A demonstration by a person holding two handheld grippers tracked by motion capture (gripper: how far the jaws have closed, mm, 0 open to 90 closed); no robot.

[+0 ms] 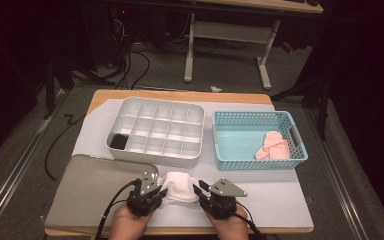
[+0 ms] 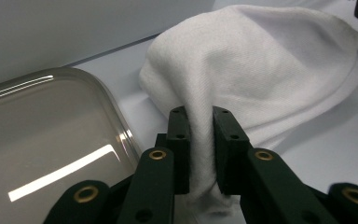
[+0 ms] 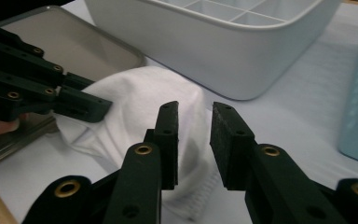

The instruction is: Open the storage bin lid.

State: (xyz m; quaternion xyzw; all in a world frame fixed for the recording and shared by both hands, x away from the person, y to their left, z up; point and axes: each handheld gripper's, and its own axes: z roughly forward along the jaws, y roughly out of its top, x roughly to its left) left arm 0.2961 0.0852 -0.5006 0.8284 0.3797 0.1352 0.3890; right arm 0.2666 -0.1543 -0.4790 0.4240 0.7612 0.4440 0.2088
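White cloth (image 1: 180, 187) bunched near tabletop's (image 1: 280, 200) front edge, just right of the grey tray (image 1: 95, 185). Left tool (image 2: 200, 135) clamped on a fold of cloth. Right tool (image 3: 193, 140) parted, jaws over the cloth's other end, not pinching.

my tabletop (image 1: 180, 95) is light wood and stands on grey carpet (image 1: 25, 170). beyond it i note a second desk (image 1: 230, 30) on white legs, with black cables (image 1: 130, 65) trailing across the floor beside it. the room around lies dark; light falls on the work area.
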